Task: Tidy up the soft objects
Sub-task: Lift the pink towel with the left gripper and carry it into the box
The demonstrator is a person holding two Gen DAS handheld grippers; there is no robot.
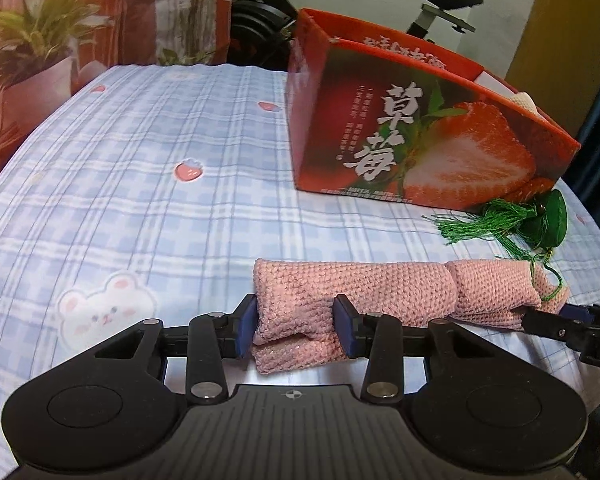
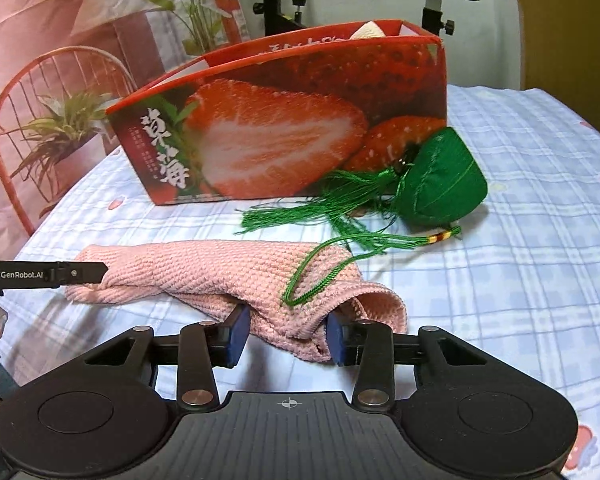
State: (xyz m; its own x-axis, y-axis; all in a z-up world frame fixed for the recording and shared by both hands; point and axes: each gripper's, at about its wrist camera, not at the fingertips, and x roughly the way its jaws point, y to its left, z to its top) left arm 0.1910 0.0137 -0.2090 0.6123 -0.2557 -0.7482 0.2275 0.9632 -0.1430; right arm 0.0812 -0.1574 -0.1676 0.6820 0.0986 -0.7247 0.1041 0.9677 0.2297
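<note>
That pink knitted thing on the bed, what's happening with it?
A person is working with two tools, one in each hand. The left hand-held gripper pinches one end of the pink knitted cloth, and the right hand-held gripper pinches the other end. The cloth lies stretched across the checked bedsheet. A loop of cord from the green tasselled pouch lies over the cloth. Behind them stands an open strawberry box, with something pale showing inside.

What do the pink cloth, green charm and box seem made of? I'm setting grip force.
Pink cloth: soft knit yarn, ribbed stitches showing. Green charm: apparently satin-like fabric with faint sheen, thread tassel. Box: printed cardboard, slightly glossy, by its thin folded walls.
</note>
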